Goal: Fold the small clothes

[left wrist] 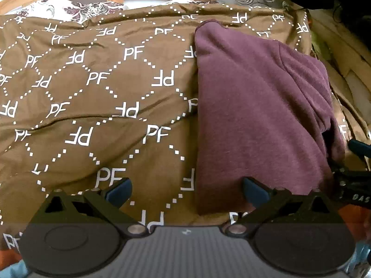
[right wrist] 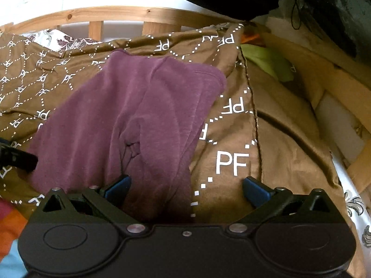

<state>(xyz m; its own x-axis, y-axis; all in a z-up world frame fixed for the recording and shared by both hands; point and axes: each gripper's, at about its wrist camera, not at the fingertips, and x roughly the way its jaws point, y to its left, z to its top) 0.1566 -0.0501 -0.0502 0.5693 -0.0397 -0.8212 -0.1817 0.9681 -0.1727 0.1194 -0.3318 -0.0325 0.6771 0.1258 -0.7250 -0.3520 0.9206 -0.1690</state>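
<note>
— What does your left camera show?
— A purple garment (left wrist: 259, 115), soft knit, folded lengthwise, lying on the brown PF-patterned bedspread (left wrist: 92, 92). My left gripper (left wrist: 187, 192) stands wide and holds nothing; the cloth's near edge sits just ahead, by my right-hand fingertip.

— And the right camera?
— The same purple garment (right wrist: 129, 120), creased down its middle, spread ahead and leftward. My right gripper (right wrist: 186, 191) gapes wide, its left finger (right wrist: 118, 188) over the cloth's near end.

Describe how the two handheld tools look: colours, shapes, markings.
Left tool: black angular linkage arms, blue fingertip pads, silver pivot screws, ribbed grey body between two round black discs. Right tool: same build, but its body is plain black. No cables or sleeves visible.
</note>
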